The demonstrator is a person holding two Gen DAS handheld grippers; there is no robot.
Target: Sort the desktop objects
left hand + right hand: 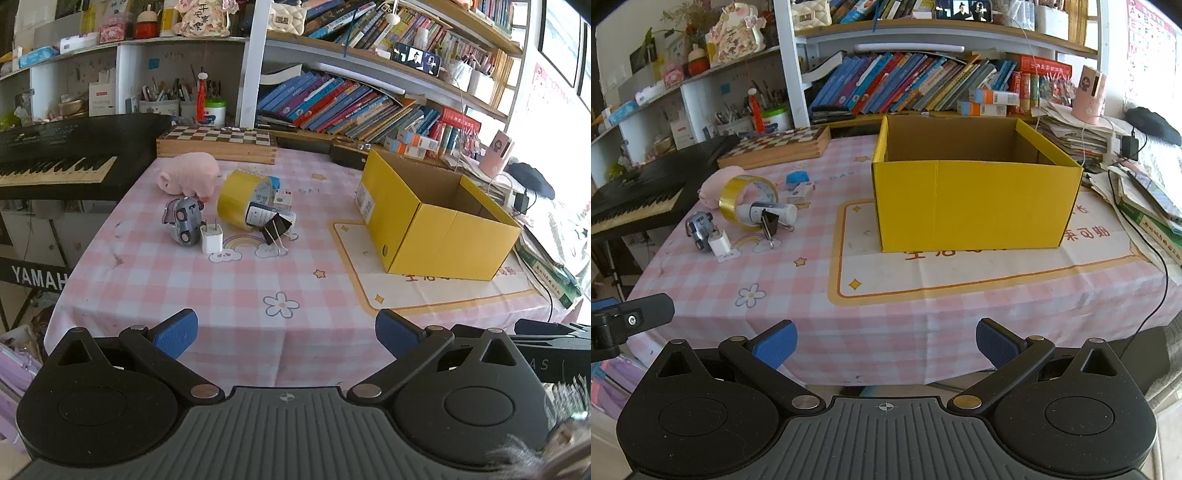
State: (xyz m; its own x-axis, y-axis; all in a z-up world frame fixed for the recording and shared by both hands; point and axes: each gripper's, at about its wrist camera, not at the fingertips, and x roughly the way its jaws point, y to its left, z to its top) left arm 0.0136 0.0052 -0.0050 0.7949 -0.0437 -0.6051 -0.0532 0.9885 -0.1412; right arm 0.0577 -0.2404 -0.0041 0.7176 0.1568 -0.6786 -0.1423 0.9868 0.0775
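A cluster of objects lies on the pink checked tablecloth: a pink plush pig (189, 173), a yellow tape roll (240, 197), a white bottle (269, 216), a black binder clip (275, 230), a grey toy car (183, 220) and a white charger plug (211, 238). The cluster also shows in the right wrist view, with the tape roll (748, 199) and plug (719, 242). An open, empty-looking yellow cardboard box (436, 218) (971, 192) stands on the right. My left gripper (284, 334) and right gripper (886, 341) are both open and empty, held at the table's near edge.
A black Yamaha keyboard (55, 162) sits left of the table. A wooden chessboard box (218, 142) lies at the back. Bookshelves (351, 107) stand behind. Stacked papers and a cable (1145, 206) crowd the right edge. A small blue object (796, 179) and a small white box (801, 194) lie behind the tape.
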